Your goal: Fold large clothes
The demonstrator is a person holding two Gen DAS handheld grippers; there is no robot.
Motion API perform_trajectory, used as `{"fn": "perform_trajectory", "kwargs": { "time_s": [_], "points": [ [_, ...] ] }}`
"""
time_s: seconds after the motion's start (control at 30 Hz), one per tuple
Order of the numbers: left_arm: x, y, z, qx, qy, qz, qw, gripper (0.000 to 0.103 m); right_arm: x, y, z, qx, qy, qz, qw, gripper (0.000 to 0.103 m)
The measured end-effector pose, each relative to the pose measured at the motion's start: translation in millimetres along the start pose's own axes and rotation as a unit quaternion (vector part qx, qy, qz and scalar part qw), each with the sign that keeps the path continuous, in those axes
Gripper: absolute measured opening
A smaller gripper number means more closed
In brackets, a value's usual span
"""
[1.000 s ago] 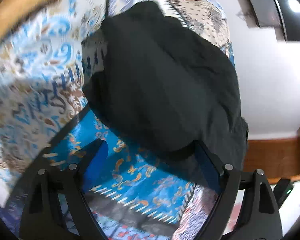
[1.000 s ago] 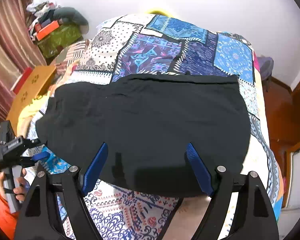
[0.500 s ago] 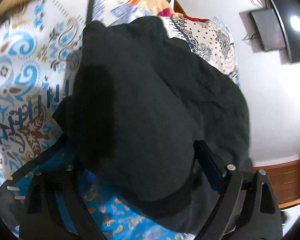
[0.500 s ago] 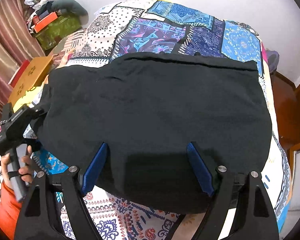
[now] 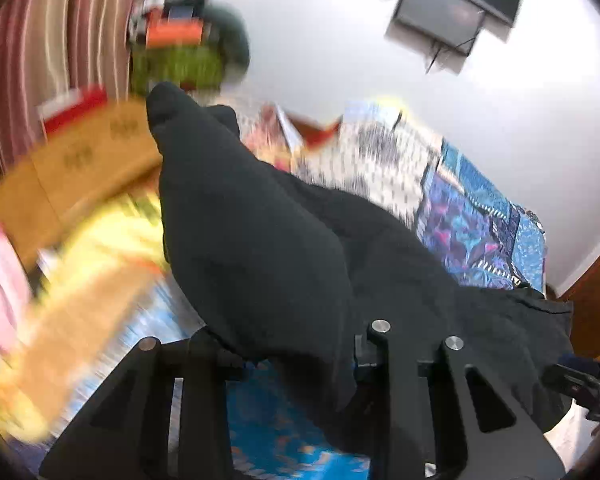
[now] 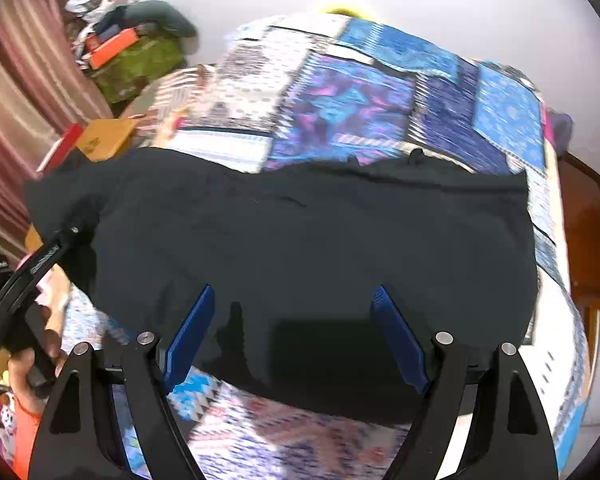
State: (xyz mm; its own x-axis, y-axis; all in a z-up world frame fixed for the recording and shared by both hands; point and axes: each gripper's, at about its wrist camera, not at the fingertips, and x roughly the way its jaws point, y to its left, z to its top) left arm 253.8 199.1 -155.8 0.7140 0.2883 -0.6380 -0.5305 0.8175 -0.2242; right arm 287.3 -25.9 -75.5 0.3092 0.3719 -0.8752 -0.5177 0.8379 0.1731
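Observation:
A large black garment (image 6: 308, 248) lies spread across a patchwork bedspread (image 6: 364, 92). My right gripper (image 6: 294, 336) is open, its blue fingers (image 6: 188, 334) over the garment's near edge. My left gripper (image 5: 288, 352) is shut on the black garment (image 5: 260, 240) and lifts its left end, which drapes over the fingers and hides the tips. In the right wrist view the left gripper (image 6: 28, 276) shows at the garment's left end, held by a hand.
Cardboard boxes (image 6: 104, 138) and a cluttered pile on a green cloth (image 6: 136, 60) stand left of the bed, by a striped curtain (image 6: 24, 92). A wooden door frame (image 6: 592, 232) is on the right. A screen hangs on the wall (image 5: 448, 12).
My left gripper has closed on the garment's left end and lifted it, swinging up so the room comes into view. My right gripper moved forward over the near edge, still open.

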Motion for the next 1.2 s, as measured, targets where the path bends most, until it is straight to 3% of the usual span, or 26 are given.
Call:
{"fn": "perform_trajectory", "kwargs": {
  "time_s": [0.17, 0.3, 0.4, 0.53, 0.67, 0.8, 0.9, 1.1, 1.2],
  "points": [
    [-43.1, 0.8, 26.9, 0.061, -0.080, 0.025, 0.9946, 0.030, 44.8, 48.2, -6.6, -0.019, 0.054, 0.045, 0.997, 0.079],
    [-55.3, -3.0, 33.9, 0.099, -0.087, 0.014, 0.9912, 0.030, 85.3, 80.2, -23.4, -0.017, 0.101, 0.106, 0.989, 0.079],
    [-53.0, -13.7, 30.1, 0.119, -0.076, 0.003, 0.9900, 0.030, 98.2, 94.0, -28.2, -0.031, 0.117, 0.116, 0.986, 0.079],
    [-57.1, -36.0, 22.4, 0.143, -0.065, -0.025, 0.9873, 0.030, 89.2, 81.6, -28.2, -0.033, 0.129, 0.130, 0.982, 0.079],
    [-56.8, -67.7, 8.0, 0.180, -0.060, -0.039, 0.9810, 0.030, 52.1, 30.8, -31.0, 0.014, 0.085, 0.104, 0.991, 0.079],
    [-50.5, -98.6, -16.3, 0.212, -0.029, -0.065, 0.9748, 0.030, 10.9, -23.4, -39.1, 0.050, 0.039, 0.052, 0.997, 0.079],
    [-45.3, -124.8, -43.6, 0.249, 0.002, -0.084, 0.9649, 0.030, -10.6, -59.4, -49.0, 0.077, 0.020, 0.022, 0.997, 0.079],
    [-19.8, -155.2, -103.1, 0.304, 0.122, -0.135, 0.9353, 0.031, -30.5, -98.3, -66.5, 0.109, 0.004, 0.005, 0.994, 0.079],
    [-21.1, -153.4, -115.9, 0.314, 0.138, -0.138, 0.9292, 0.034, -34.5, -105.7, -74.8, 0.120, 0.004, 0.009, 0.993, 0.079]
  ]
}}
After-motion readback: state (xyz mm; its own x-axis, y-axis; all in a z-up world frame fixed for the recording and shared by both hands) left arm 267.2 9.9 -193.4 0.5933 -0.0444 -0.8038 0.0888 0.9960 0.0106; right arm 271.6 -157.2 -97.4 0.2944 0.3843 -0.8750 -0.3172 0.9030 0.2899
